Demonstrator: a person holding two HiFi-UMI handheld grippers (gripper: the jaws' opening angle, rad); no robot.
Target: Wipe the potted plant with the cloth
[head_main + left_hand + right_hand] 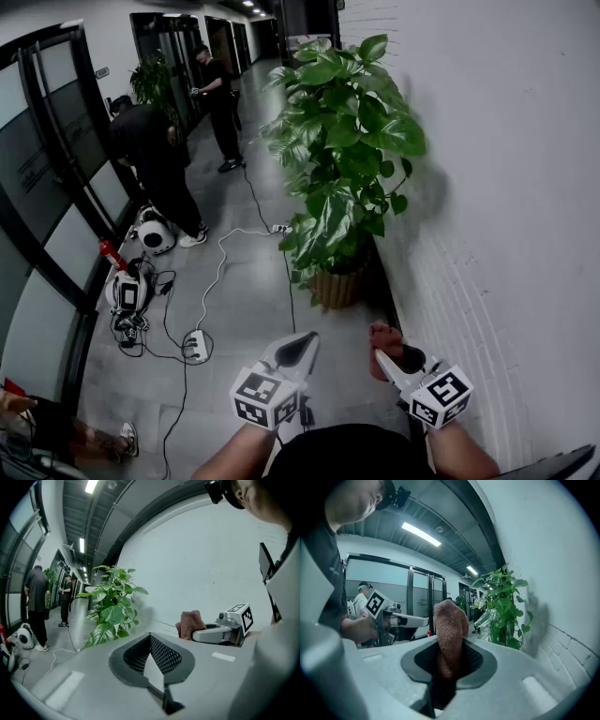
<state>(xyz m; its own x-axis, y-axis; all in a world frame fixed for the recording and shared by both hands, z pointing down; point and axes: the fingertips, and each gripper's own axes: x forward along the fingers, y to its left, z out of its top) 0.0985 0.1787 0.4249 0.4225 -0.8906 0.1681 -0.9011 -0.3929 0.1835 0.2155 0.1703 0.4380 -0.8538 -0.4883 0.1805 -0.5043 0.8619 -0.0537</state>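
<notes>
The potted plant (pixel 344 159), tall with broad green leaves, stands in a woven pot (pixel 337 286) against the white brick wall. It also shows in the left gripper view as the plant (pixel 110 609) and in the right gripper view as the plant (pixel 501 609). My right gripper (pixel 386 349) is shut on a reddish-brown cloth (pixel 449 634), which sticks up from its jaws; the cloth (pixel 384 339) hangs well short of the pot. My left gripper (pixel 298 349) is held beside it, jaws closed together on nothing.
White cables and a power strip (pixel 196 346) trail over the grey floor left of the plant. Two people (pixel 155 159) stand further down the corridor near small equipment (pixel 128 292). Glass partitions (pixel 47 197) line the left side.
</notes>
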